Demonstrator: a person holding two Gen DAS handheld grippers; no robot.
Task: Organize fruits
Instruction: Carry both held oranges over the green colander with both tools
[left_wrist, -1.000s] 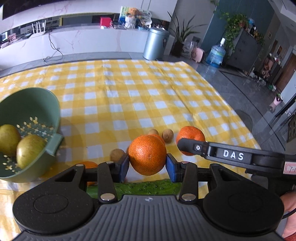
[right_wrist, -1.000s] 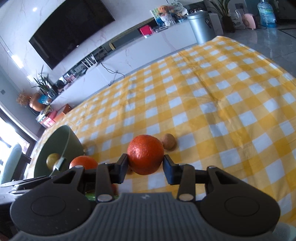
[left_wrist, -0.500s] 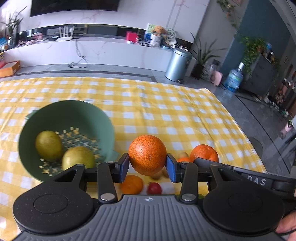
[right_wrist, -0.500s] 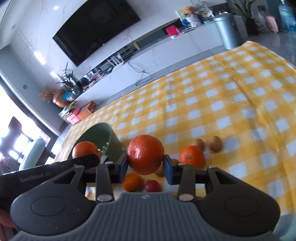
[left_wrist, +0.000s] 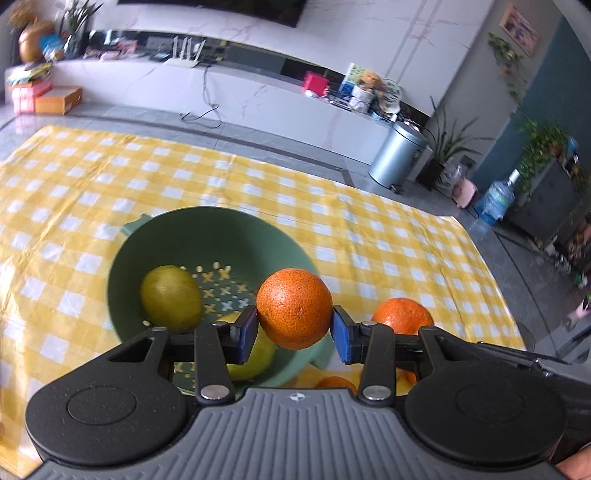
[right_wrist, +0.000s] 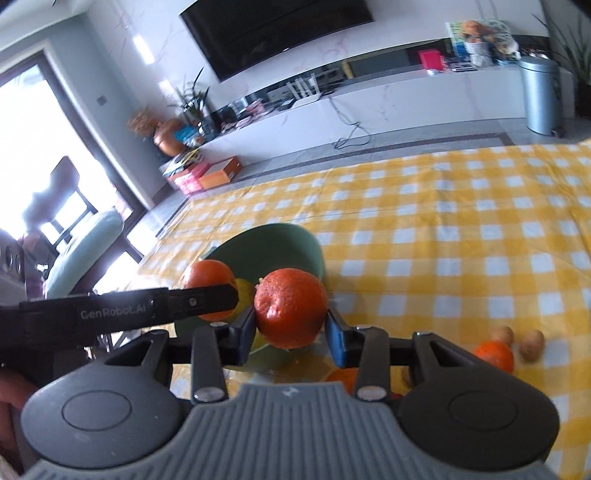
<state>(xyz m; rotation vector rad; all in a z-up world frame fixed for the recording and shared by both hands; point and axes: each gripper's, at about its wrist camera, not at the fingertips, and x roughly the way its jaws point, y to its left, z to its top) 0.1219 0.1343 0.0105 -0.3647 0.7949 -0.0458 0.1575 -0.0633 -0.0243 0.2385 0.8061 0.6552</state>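
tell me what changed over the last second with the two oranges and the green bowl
Both grippers carried their oranges from above the loose fruit toward the green colander; the left gripper now holds its orange over the bowl, the right gripper brings its orange to the rim. Both grips stayed shut; two green fruits remain inside.

Pebbled orange (left_wrist: 294, 308), matt plastic colander (left_wrist: 221, 229), creased cloth (left_wrist: 388, 243).

Both wrist views look down, sharing colander (left_wrist: 207, 236)
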